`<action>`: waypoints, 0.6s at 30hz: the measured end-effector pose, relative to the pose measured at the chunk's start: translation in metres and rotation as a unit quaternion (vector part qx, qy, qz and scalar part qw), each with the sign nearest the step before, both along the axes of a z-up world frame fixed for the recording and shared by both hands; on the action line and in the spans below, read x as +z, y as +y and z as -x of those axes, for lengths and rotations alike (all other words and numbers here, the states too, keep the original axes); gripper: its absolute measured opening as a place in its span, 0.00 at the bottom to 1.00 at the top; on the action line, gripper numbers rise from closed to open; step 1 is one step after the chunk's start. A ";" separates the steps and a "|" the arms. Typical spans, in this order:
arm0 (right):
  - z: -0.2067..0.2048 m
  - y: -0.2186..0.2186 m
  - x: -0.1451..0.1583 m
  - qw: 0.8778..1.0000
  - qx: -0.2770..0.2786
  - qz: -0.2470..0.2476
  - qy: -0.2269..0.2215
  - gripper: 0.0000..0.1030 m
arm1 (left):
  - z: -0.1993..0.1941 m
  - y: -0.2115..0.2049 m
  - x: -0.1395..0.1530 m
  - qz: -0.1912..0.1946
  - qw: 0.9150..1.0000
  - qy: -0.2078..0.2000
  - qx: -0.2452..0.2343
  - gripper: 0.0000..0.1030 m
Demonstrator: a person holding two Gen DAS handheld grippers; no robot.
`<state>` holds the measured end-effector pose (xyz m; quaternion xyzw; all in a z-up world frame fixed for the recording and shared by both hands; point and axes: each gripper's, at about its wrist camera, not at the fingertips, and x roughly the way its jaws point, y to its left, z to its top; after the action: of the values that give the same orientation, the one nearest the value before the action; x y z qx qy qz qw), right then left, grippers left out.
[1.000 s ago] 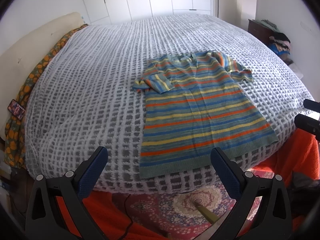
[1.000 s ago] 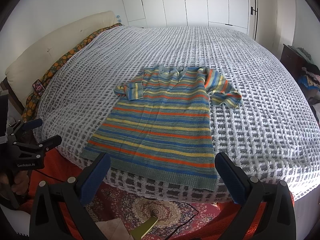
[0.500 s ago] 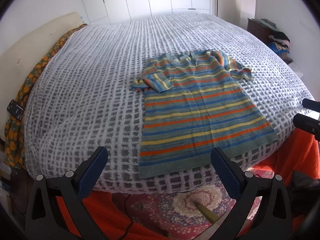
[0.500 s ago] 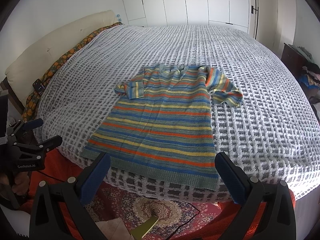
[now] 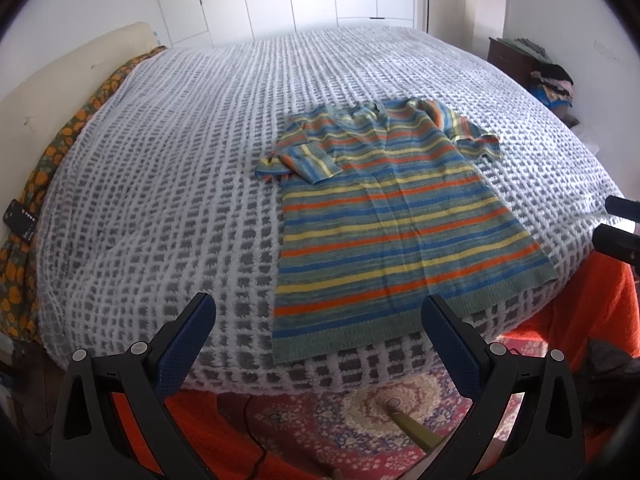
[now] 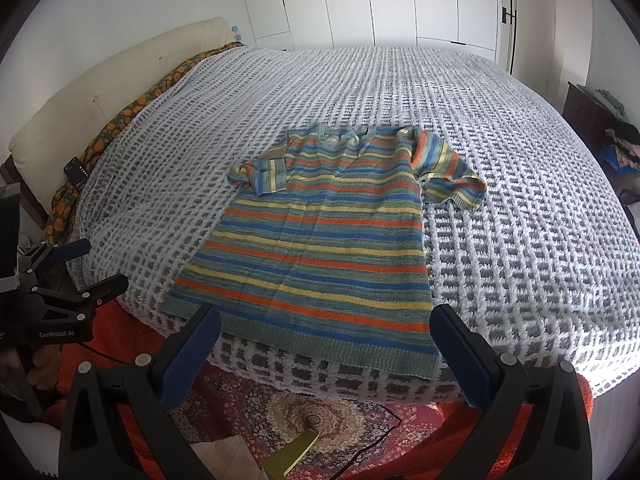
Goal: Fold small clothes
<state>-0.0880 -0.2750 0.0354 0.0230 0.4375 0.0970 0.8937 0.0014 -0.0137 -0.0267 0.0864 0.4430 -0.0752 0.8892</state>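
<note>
A big bed (image 5: 160, 160) fills most of the room, covered by a white and grey waffle blanket (image 6: 520, 200). Behind it stands a row of white wardrobe doors (image 6: 400, 0), and a cream headboard (image 6: 100, 92) runs along the left side of the bed, with an orange-flowered cloth (image 5: 60, 140) tucked between it and the blanket. A dark phone (image 6: 77, 169) lies on this cloth. On the floor in front of the bed there is a red patterned carpet (image 6: 312, 412), partly under an orange fleece (image 5: 592, 300).

The striped sweater (image 5: 392, 224) lies flat on the blanket, near the front edge of the bed, with its hem towards the person and its neck towards the wardrobes. Its stripes are blue, orange, yellow and grey-green. One short sleeve (image 6: 260, 172) is folded inward over the body, the other sleeve (image 6: 452, 172) spreads outward on the blanket.

The left gripper (image 5: 318, 322) is held in the air before the bed edge, its blue-padded fingers (image 5: 188, 340) wide apart and holding nothing, with the hem of the sweater seen between them. The right gripper (image 6: 326, 334) is held the same way a little to the right, fingers (image 6: 460, 356) also wide apart and empty, not touching the sweater
</note>
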 end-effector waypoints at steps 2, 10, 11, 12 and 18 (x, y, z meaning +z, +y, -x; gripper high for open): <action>0.001 -0.001 -0.001 1.000 -0.003 0.003 -0.006 1.00 | -0.017 0.010 -0.011 0.007 1.000 0.009 -0.002 0.99; -0.004 -0.027 -0.024 0.998 -0.044 -0.034 0.016 1.00 | -0.107 -0.023 -0.049 -0.059 0.993 -0.006 -0.105 0.99; -0.005 -0.030 -0.025 0.998 -0.047 -0.037 0.016 1.00 | -0.123 -0.028 -0.055 -0.069 0.991 -0.011 -0.113 0.99; -0.007 -0.033 -0.025 0.998 -0.050 -0.037 0.014 1.00 | -0.141 -0.033 -0.063 -0.078 0.990 -0.009 -0.113 0.99; -0.022 -0.050 -0.034 0.996 -0.073 -0.046 0.022 1.00 | -0.223 -0.064 -0.121 -0.173 0.972 -0.010 -0.161 0.77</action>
<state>-0.0659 -0.3252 0.0014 0.0978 0.4493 0.0512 0.8865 0.2248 -0.0777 -0.1479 0.3093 0.4205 -0.1386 0.8416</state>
